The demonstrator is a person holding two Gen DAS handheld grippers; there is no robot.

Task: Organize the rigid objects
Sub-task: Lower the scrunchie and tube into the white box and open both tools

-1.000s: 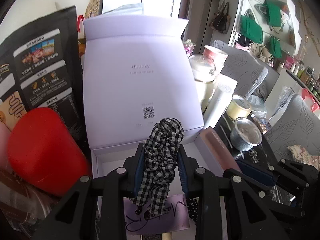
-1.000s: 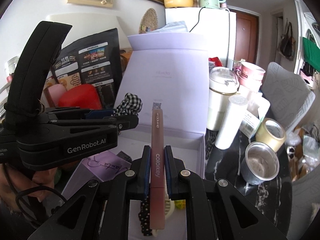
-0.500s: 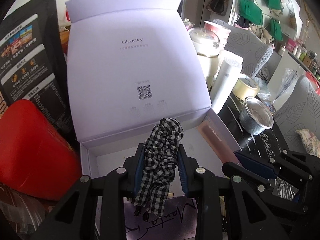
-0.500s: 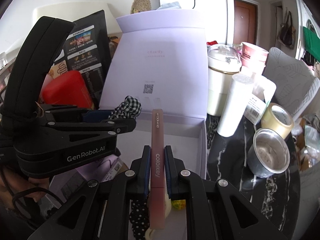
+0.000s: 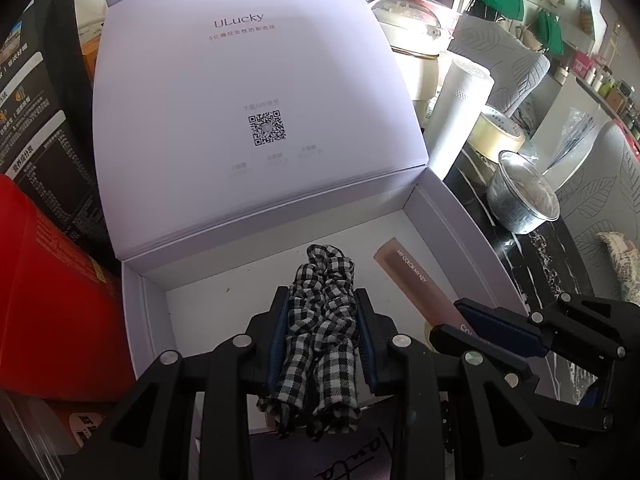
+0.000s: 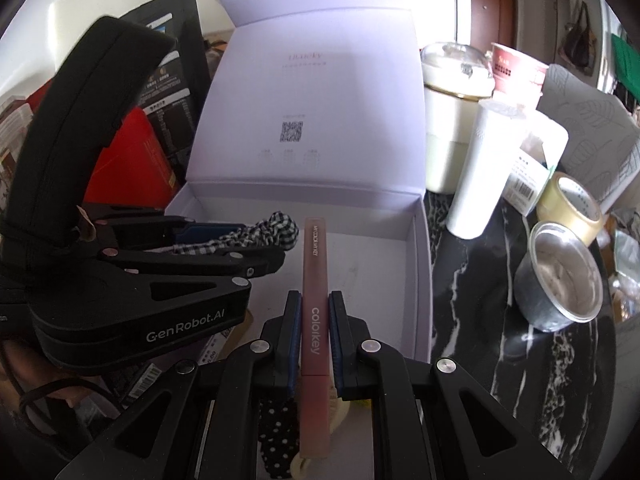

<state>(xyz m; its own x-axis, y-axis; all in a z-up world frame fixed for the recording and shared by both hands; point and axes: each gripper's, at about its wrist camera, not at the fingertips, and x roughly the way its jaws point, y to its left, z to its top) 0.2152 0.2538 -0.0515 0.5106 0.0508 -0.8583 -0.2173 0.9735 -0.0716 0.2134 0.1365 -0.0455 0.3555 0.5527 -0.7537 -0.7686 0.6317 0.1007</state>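
An open lilac gift box [image 5: 452, 216] [image 6: 420, 264] stands with its lid [image 5: 248, 92] propped upright behind it. My left gripper [image 5: 322, 300] is shut on a black-and-white checked scrunchie [image 5: 320, 332] and holds it over the box's inside. It shows in the right wrist view [image 6: 264, 236] at the left. My right gripper [image 6: 314, 300] is shut on a slim pink "colorkey" stick box [image 6: 315, 304], held lengthwise over the box's right half. The stick box [image 5: 416, 284] and right gripper [image 5: 476, 332] show in the left wrist view.
A red box [image 5: 44, 300] and a black snack bag [image 5: 36, 128] stand left of the gift box. On the black marble top at the right are a white tumbler [image 6: 484, 168], a steel cup [image 6: 560, 280], a tape roll [image 6: 572, 204] and a cream pot [image 6: 452, 112].
Both grippers have moved forward and down over the open box, each still holding its item. The box inside now fills more of both views.
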